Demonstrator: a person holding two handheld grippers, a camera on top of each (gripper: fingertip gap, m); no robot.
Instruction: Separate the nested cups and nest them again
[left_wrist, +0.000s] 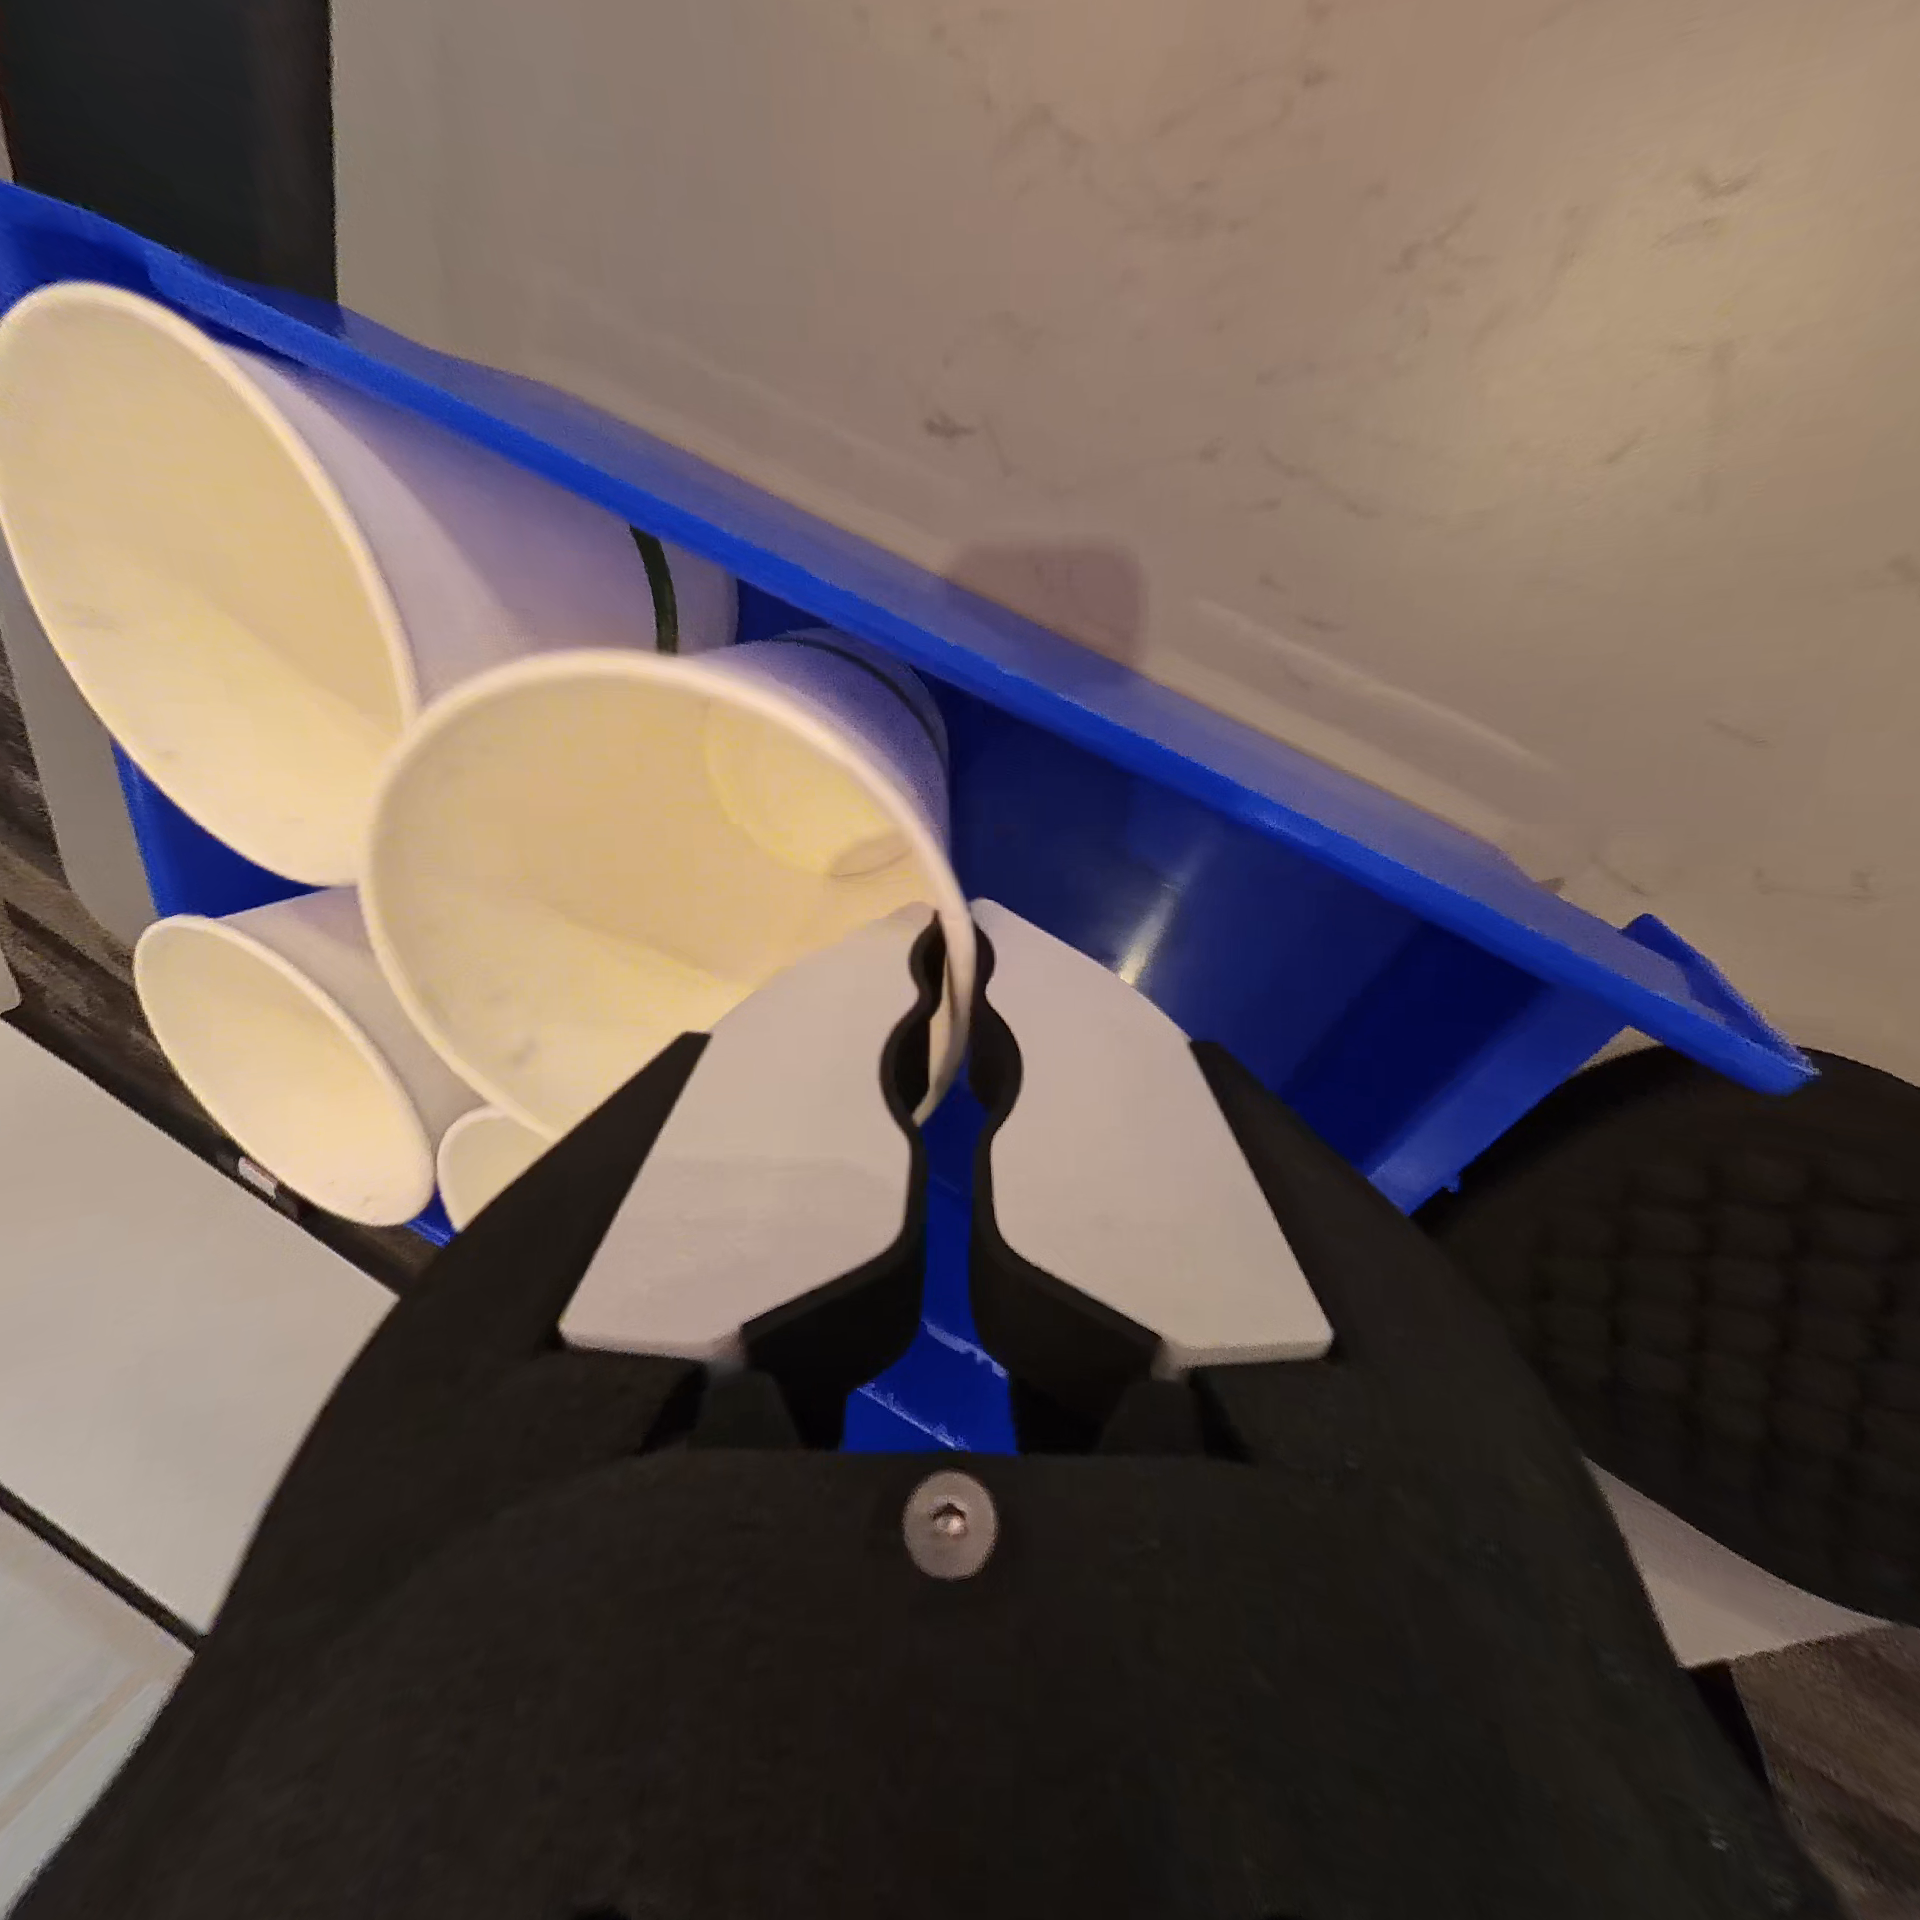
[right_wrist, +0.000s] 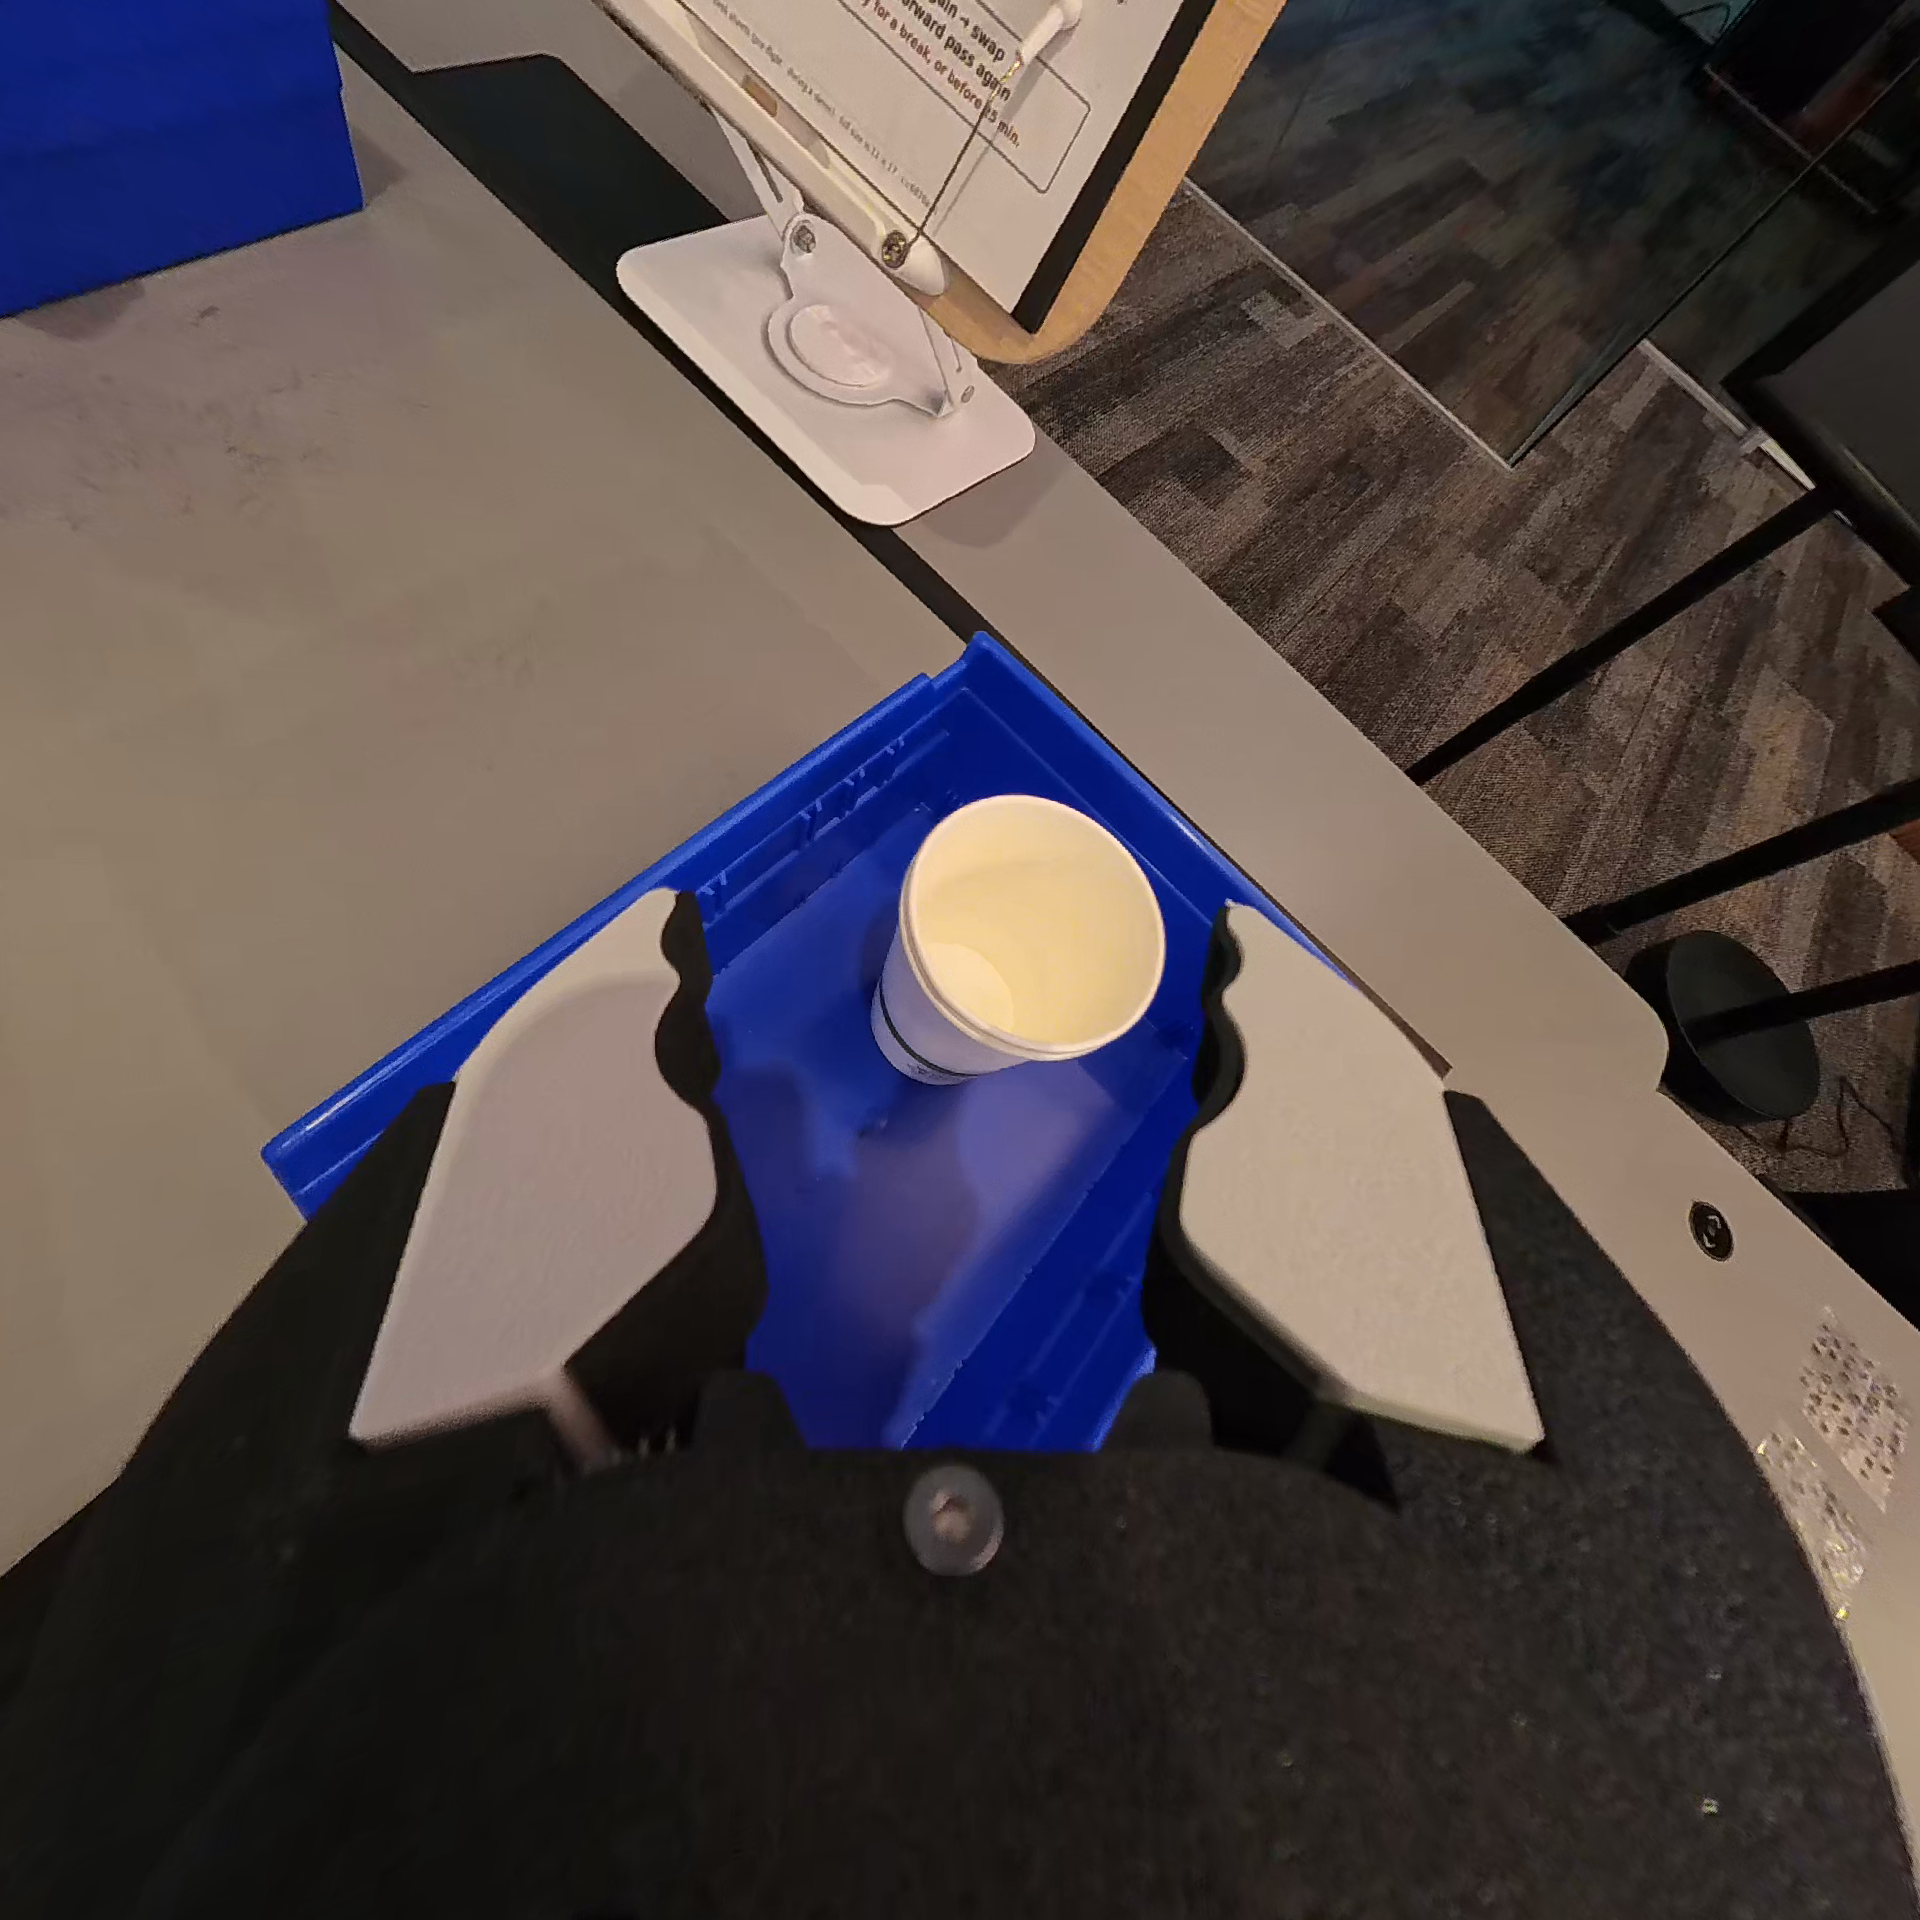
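Note:
In the left wrist view my left gripper (left_wrist: 951, 935) is shut on the rim wall of a white paper cup (left_wrist: 623, 883), with the thin wall pinched between the two pads. The cup hangs over a blue bin (left_wrist: 1039, 665) that holds more white cups: a large one (left_wrist: 187, 582), one below it (left_wrist: 281, 1060) and a small one (left_wrist: 488, 1153). In the right wrist view my right gripper (right_wrist: 953, 920) is wide open above another blue bin (right_wrist: 831, 1195). White paper cups (right_wrist: 1023, 935) stand nested in that bin, between the fingers but touching neither.
A white stand (right_wrist: 831, 384) holding a board sits at the far edge of the grey table (right_wrist: 364, 623). A blue box (right_wrist: 156, 135) is at the far left. Carpet floor and black legs lie past the table's right edge. A black textured object (left_wrist: 1714, 1299) lies right of the left bin.

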